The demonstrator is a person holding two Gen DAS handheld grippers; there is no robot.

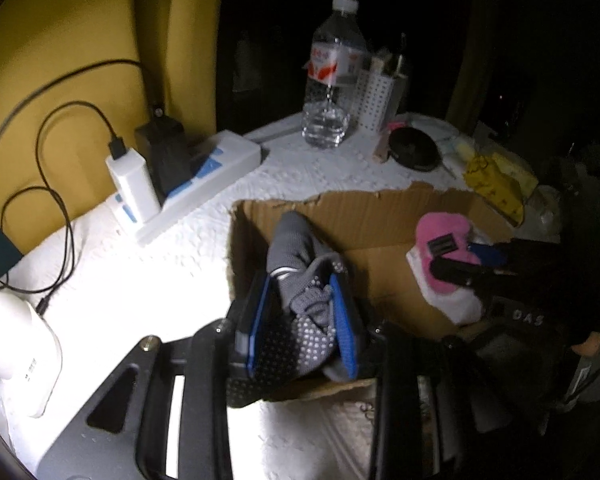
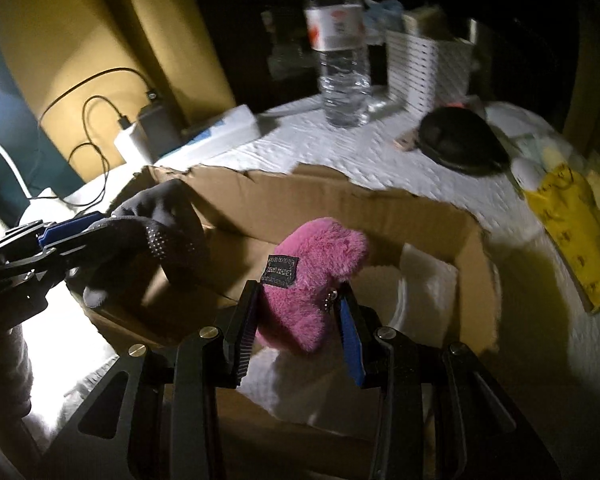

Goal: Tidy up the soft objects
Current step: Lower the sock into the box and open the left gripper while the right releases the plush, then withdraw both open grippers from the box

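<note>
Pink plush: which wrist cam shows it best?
Right wrist. The pink plush sits centre frame, large, clamped in the right gripper above the cardboard box, its dark label readable as a patch. The left wrist view shows it small at the right edge, partly hidden by the right gripper's fingers.

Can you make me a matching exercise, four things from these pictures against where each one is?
1. gray dotted sock
2. pink plush toy
3. water bottle
4. yellow bag

A. standing on the white cloth beyond the box
B. in the right hand-held gripper
C. in the left hand-held gripper
D. lying right of the cardboard box

Pairs: 1-C, 2-B, 3-A, 4-D
</note>
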